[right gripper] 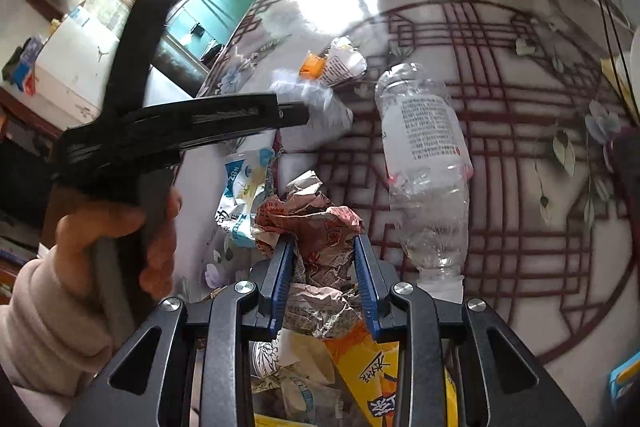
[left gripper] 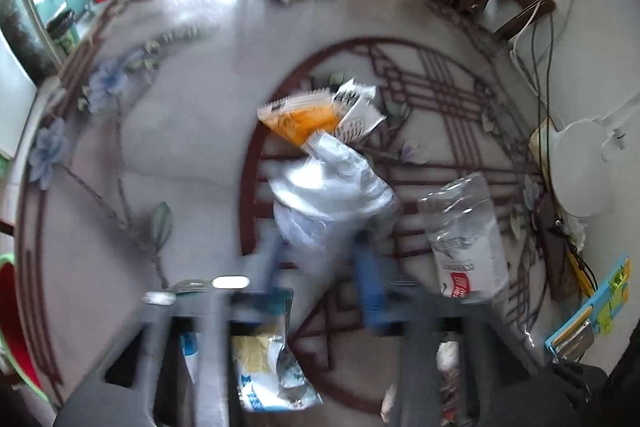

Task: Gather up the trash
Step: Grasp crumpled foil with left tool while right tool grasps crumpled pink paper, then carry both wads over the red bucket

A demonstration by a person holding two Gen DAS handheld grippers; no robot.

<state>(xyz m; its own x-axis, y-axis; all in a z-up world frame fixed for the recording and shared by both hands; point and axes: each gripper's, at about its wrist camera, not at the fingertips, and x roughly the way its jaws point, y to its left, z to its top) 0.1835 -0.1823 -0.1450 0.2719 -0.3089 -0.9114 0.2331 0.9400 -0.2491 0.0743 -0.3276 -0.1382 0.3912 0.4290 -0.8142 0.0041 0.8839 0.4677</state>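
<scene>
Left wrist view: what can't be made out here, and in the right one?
- Left wrist: left gripper and silver wrapper motion-blurred; contact unclear.
- Left wrist: blue-white packet partly behind the gripper body.
- Right wrist: trash under the crumpled red-print paper, cut by right gripper frame and bottom edge.

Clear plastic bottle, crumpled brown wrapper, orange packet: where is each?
Clear plastic bottle point(right gripper: 424, 155): right wrist view, on its printed label.
Crumpled brown wrapper point(right gripper: 320, 227): right wrist view, on the wad between the tool's fingers.
Orange packet point(left gripper: 304, 121): left wrist view, on its orange face.
</scene>
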